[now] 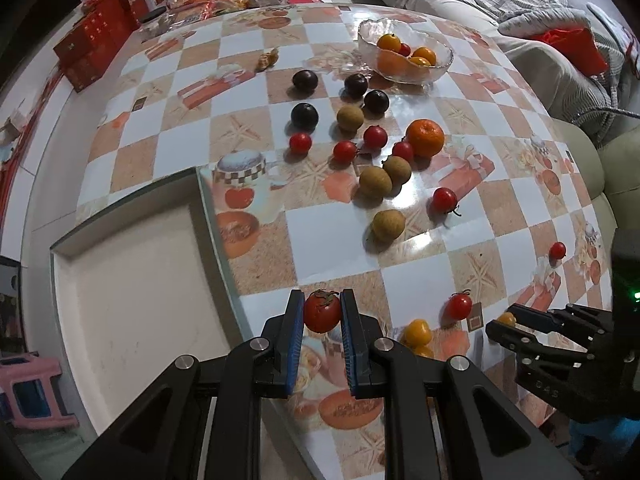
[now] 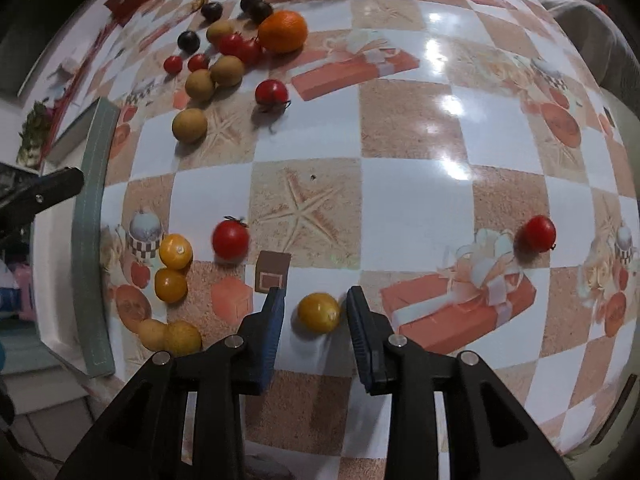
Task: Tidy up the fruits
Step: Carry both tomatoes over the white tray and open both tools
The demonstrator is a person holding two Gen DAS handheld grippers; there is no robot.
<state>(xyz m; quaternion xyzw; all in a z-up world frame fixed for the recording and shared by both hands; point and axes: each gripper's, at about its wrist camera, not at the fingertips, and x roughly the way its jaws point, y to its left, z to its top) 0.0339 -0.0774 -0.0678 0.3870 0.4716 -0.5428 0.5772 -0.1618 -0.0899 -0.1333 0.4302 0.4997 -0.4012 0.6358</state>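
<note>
My left gripper (image 1: 322,312) is shut on a red cherry tomato (image 1: 322,311) and holds it above the table's near left edge. My right gripper (image 2: 316,308) is open around a yellow cherry tomato (image 2: 319,313) that lies on the table; the pads do not touch it. The right gripper also shows in the left wrist view (image 1: 506,322). A glass bowl (image 1: 404,53) at the far side holds yellow and red fruit. Loose on the table lie dark plums (image 1: 305,116), brown longans (image 1: 375,183), red tomatoes (image 1: 445,199) and a mandarin (image 1: 425,137).
Two yellow tomatoes (image 2: 175,251) and a red one (image 2: 230,239) lie left of my right gripper, another red one (image 2: 538,234) to its right. Red boxes (image 1: 94,42) and snack bags crowd the far left. A sofa (image 1: 520,12) runs along the right. The table edge (image 2: 90,240) is at left.
</note>
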